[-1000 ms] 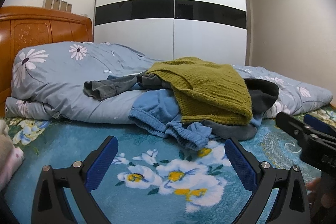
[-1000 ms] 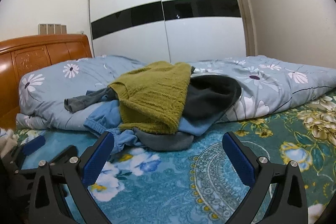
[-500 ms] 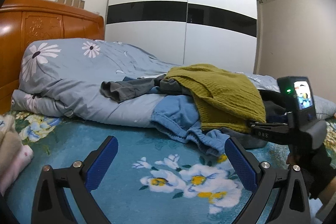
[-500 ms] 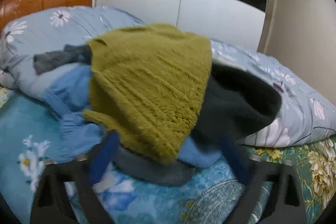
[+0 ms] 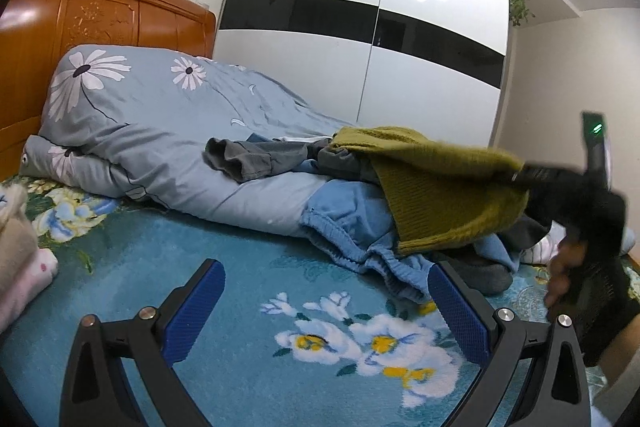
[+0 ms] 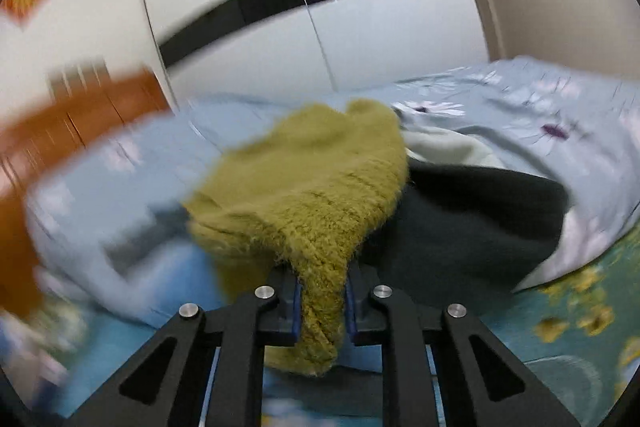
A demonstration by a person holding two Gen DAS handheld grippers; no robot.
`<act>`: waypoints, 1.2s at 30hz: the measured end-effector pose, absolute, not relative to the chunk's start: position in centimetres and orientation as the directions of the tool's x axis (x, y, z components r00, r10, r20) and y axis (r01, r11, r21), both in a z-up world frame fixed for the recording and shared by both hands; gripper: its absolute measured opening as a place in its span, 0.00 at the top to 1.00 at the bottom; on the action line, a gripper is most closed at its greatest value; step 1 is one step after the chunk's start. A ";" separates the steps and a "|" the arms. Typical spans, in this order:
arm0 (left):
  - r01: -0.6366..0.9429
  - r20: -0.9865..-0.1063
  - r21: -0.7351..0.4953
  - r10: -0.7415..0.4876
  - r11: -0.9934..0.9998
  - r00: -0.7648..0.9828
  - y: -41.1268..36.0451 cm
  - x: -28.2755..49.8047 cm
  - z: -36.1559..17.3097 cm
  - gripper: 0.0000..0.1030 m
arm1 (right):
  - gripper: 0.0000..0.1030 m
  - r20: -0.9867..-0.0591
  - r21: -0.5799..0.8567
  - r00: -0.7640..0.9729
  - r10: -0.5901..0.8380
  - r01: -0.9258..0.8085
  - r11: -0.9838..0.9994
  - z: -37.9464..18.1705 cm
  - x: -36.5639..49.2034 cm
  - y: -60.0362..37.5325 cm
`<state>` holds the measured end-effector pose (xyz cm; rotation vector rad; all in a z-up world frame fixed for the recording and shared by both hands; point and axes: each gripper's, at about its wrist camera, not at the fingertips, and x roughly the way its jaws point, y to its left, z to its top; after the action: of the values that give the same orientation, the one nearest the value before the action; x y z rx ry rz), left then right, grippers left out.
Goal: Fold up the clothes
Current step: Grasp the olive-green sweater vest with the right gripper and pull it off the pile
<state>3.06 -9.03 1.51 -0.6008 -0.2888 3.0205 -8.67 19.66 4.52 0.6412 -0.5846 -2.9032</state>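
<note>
An olive-green knit sweater (image 5: 432, 187) lies on top of a pile of clothes on the bed. Under it are a blue garment (image 5: 352, 227) and dark grey garments (image 5: 256, 159). My right gripper (image 6: 322, 301) is shut on the sweater's (image 6: 316, 195) lower edge and lifts it off a dark garment (image 6: 472, 219). In the left wrist view the right gripper (image 5: 524, 177) shows at the right, pinching the sweater. My left gripper (image 5: 324, 311) is open and empty, low over the flowered sheet, in front of the pile.
A grey-blue flowered duvet (image 5: 160, 131) lies rolled along the bed behind the pile. A wooden headboard (image 5: 92, 23) stands at the left. A pink and beige folded item (image 5: 20, 267) sits at the left edge. A white wardrobe (image 5: 360, 39) fills the back wall.
My right gripper moved in to the pile, shut on the green sweater's edge and is pulling it up. My left gripper shifted a little left and stayed open.
</note>
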 end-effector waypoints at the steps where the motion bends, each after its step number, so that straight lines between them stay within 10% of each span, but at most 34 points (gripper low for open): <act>1: -0.013 -0.370 -0.196 0.086 -0.981 -0.925 -9.1 3.2 1.6 0.00 | 0.85 -0.356 0.422 -0.909 -0.216 0.050 -0.905 5.3 -8.1 19.8; 15: -0.114 -0.368 -0.280 0.216 -0.953 -0.904 -10.7 9.7 3.4 0.00 | 0.86 -0.377 0.413 -0.825 -0.421 0.257 -0.874 9.3 6.4 18.6; 36: -0.124 -0.527 -0.101 0.158 -0.987 -0.835 -8.3 24.6 5.4 0.00 | 0.86 -0.574 0.441 -0.775 -0.266 -0.019 -0.897 4.8 31.2 28.8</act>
<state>24.57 -8.34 5.41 -0.8327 -0.0936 2.8744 31.23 28.75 4.83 0.9905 -0.6519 -2.7632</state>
